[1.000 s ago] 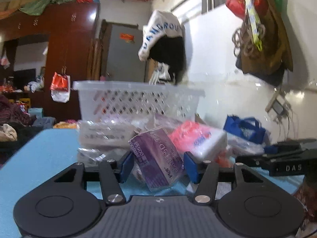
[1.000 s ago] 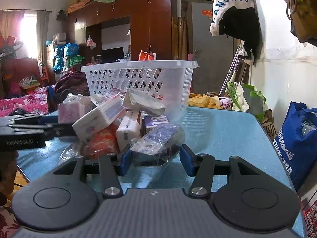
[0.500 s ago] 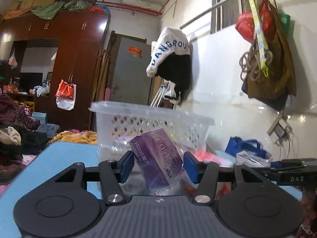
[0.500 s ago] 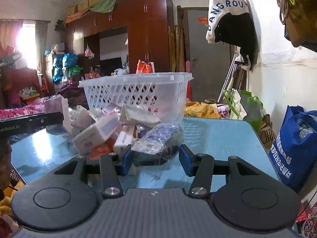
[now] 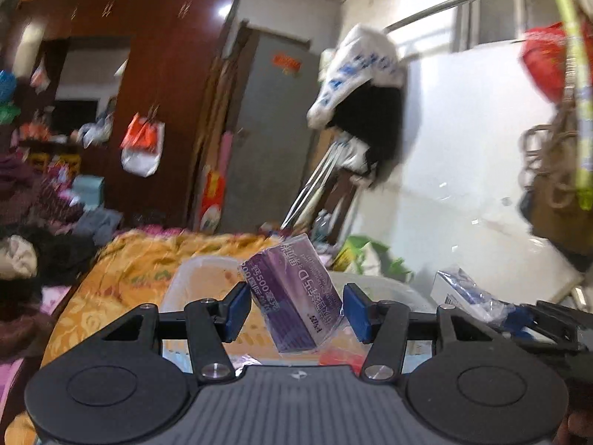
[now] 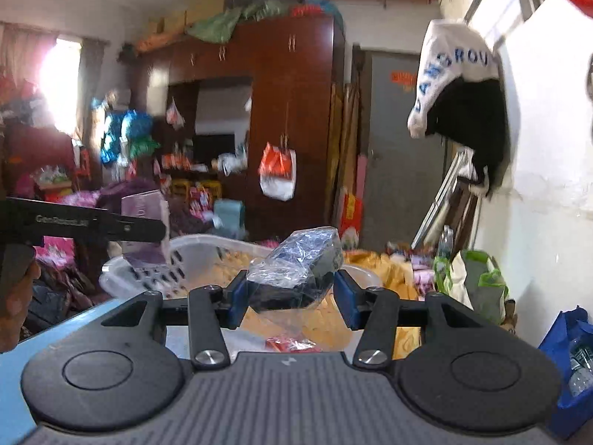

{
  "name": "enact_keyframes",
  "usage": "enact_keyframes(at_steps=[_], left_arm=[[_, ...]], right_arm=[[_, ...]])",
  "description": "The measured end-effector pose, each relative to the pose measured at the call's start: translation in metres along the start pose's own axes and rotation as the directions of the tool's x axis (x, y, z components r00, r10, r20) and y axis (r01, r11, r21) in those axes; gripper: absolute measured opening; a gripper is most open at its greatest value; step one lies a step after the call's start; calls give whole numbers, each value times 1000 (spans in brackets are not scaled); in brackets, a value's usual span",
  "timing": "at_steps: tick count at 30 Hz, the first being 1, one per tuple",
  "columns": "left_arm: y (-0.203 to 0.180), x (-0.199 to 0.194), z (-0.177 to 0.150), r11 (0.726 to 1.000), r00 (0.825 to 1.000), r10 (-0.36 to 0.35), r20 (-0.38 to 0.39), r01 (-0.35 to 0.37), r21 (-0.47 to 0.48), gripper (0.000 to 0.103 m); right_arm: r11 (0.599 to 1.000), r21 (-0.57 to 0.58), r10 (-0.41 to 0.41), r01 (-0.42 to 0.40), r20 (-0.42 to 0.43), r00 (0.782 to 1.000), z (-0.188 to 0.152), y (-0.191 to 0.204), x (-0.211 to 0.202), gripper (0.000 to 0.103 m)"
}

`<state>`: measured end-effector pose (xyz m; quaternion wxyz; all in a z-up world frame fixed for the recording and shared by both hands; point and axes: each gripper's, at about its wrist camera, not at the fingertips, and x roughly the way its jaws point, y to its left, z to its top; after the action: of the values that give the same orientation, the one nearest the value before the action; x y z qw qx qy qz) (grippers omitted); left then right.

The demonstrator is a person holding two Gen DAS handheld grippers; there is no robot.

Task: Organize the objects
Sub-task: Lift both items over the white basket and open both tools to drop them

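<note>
Left gripper (image 5: 296, 309): black two-finger tool with blue pads, clamped on a purple rectangular carton in clear film wrap (image 5: 296, 296). Carton tilted, its upper end leaning toward the right pad, white printed lettering on its face. Held in the air above the rim of the white perforated plastic basket (image 5: 192, 270). This view is smeared by motion; whether the carton touches the basket cannot be told.

Right gripper (image 6: 292, 294): same make, blue pads pressed against a dark blue-black packet in crinkled clear plastic (image 6: 296, 267). Loose plastic hangs below the pads. Packet held in the air in front of the basket's near right rim (image 6: 192, 244).

Basket, from the right wrist camera: white, slotted walls, standing at the far edge of the light blue tabletop (image 6: 15, 371). The left tool's black arm (image 6: 85, 224) reaches in from the left edge, the purple carton (image 6: 144, 222) hanging at its tip over the basket's left part.

Small red wrapped item (image 6: 292, 345): lying low, just behind the right tool's body, partly hidden.

Surroundings: dark red-brown wooden wardrobe (image 6: 281, 111); grey door (image 6: 400, 155); white-and-black garment with blue lettering (image 6: 459, 85) hung on the white wall; blue shopping bag (image 6: 570, 367) at lower right.
</note>
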<state>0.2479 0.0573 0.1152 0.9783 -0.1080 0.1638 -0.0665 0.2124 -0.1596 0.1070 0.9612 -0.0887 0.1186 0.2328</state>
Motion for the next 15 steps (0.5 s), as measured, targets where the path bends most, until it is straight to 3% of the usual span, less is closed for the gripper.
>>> enact_keyframes(at_steps=[3, 7, 9, 11, 12, 13, 15], left_arm=[[3, 13, 0, 1000, 999, 9, -40, -10, -22, 59], [2, 17, -1, 999, 998, 48, -46, -48, 4, 59], [0, 22, 1, 995, 994, 92, -52, -90, 36, 68], [-2, 26, 3, 989, 988, 137, -68, -132, 64, 81], [-2, 24, 3, 985, 985, 158, -75, -152, 75, 84], [-2, 21, 3, 984, 984, 164, -63, -159, 83, 86], [-2, 10, 2, 977, 982, 189, -9, -187, 103, 102]], right_arm=[[996, -75, -44, 43, -18, 999, -7, 12, 8, 52], [999, -39, -26, 25, -31, 999, -11, 10, 11, 52], [999, -43, -30, 28, -47, 998, -11, 8, 14, 53], [998, -34, -51, 50, -30, 998, -10, 6, 10, 70], [998, -21, -56, 56, -12, 998, -9, 2, 6, 92], [998, -3, -57, 57, 11, 998, -11, 0, -2, 103], [998, 30, -50, 49, 26, 998, -11, -5, -12, 103]])
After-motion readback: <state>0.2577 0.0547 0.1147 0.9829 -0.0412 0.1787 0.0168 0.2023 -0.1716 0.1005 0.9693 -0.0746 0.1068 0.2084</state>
